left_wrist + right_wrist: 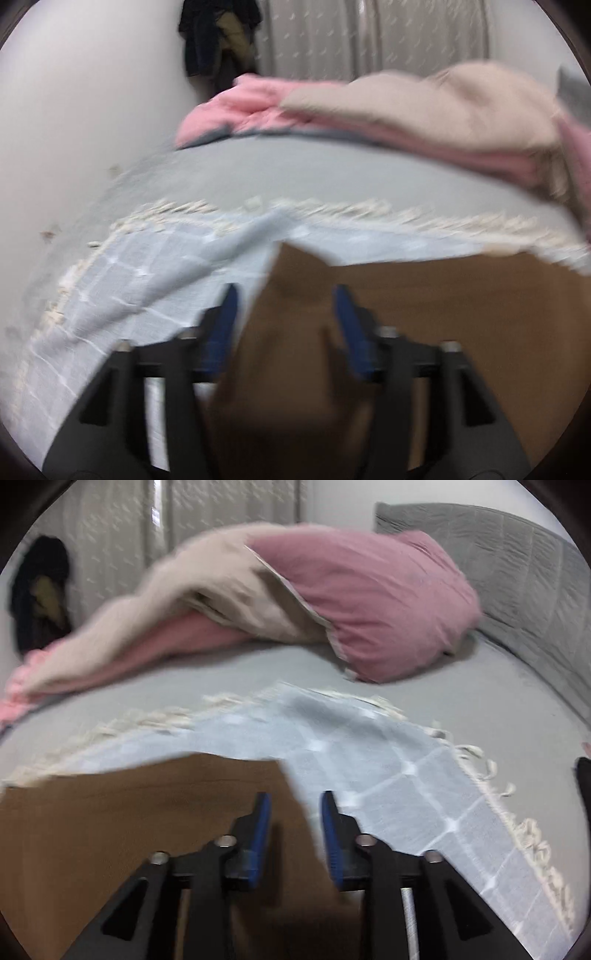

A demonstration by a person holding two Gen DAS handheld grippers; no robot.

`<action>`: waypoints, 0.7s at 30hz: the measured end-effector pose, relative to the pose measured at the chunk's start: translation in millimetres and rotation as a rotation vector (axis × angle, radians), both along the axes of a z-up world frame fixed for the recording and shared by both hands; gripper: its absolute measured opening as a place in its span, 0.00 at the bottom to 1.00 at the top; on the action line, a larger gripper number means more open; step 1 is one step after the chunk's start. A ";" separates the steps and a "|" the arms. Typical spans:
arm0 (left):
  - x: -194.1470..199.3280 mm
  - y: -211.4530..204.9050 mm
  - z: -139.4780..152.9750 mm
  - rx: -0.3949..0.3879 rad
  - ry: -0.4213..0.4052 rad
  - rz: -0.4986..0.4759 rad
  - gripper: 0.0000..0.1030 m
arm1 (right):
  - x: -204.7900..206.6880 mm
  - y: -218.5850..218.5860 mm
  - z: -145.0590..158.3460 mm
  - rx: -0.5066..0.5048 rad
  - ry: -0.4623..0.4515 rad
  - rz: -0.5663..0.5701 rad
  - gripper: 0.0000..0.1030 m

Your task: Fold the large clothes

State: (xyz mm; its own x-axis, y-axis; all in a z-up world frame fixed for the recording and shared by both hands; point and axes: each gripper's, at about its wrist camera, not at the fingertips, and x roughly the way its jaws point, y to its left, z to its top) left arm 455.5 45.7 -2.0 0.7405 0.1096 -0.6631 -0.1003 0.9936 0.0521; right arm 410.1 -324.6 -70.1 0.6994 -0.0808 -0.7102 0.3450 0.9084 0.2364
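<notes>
- Fingers of both grippers stand apart with nothing clamped: left gripper point(284, 291) and right gripper point(293, 797) each show blue pads spread.
- Brown garment point(424, 314) lies under and between the left jaws, pads not pressing it; it looks released, likely just laid down after a fold.
- In the right view the brown garment point(129, 812) has its edge running between the jaws, left pad over brown, right pad over the throw.
- Garment sits on a pale blue checked throw point(388, 775) with a cream fringe, spread on the bed as a working surface.
- Far edge of the garment looks straight; one corner peaks up in the left view, so the fold probably needs squaring.
- Grey bedsheet point(277, 173) lies beyond the throw.
- Further back: beige blanket point(424, 110) over pink bedding, pushed aside, presumably to free room.
- Mauve pillow point(369, 602) rests against the grey headboard point(517, 572).
- Farthest: curtain point(314, 37) and dark clothes point(218, 37) hanging by the wall.
- Both views are blurred; fine detail is unclear.
</notes>
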 end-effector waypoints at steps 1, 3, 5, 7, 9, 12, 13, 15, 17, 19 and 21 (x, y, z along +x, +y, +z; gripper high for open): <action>-5.1 -15.9 6.7 -0.042 -0.008 -0.044 0.62 | -1.0 15.2 9.5 -0.001 -0.033 0.029 0.56; -8.6 -43.1 10.1 -0.095 -0.003 -0.122 0.64 | 3.3 71.2 25.1 0.026 -0.091 0.156 0.67; -3.8 -69.1 -0.6 -0.096 0.028 -0.167 0.65 | 15.7 118.2 26.7 0.078 -0.091 0.303 0.70; 3.9 -75.6 -20.5 -0.052 0.073 -0.149 0.65 | 28.8 150.0 16.9 0.068 -0.047 0.374 0.70; 18.6 -53.0 -44.6 0.042 0.125 -0.095 0.65 | 34.4 140.7 3.5 0.052 -0.024 0.350 0.70; 34.4 19.5 -66.3 0.069 0.188 0.066 0.65 | 34.6 54.1 -28.1 0.054 0.053 0.170 0.70; 37.5 54.2 -69.7 0.078 0.213 0.153 0.73 | 33.3 14.9 -49.0 -0.030 0.181 0.041 0.70; 36.5 84.8 -64.9 -0.001 0.251 0.198 0.74 | 13.9 -43.5 -70.5 -0.037 0.300 -0.096 0.70; 25.7 85.5 -49.4 0.052 0.259 0.204 0.73 | -15.2 -85.0 -71.7 0.095 0.302 -0.196 0.70; 5.2 69.6 -31.2 0.049 0.215 0.140 0.73 | -39.0 -89.6 -49.6 0.091 0.252 -0.199 0.70; -33.0 41.4 -7.0 -0.029 0.140 0.016 0.73 | -57.0 -68.0 -22.5 0.048 0.178 -0.131 0.71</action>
State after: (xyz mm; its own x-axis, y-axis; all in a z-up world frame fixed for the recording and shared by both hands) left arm 422.5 87.2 -9.0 0.6385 0.1002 -0.7630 -0.1100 0.9932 0.0383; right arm 353.0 -392.6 -92.6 0.5480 -0.1259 -0.8269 0.4998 0.8420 0.2030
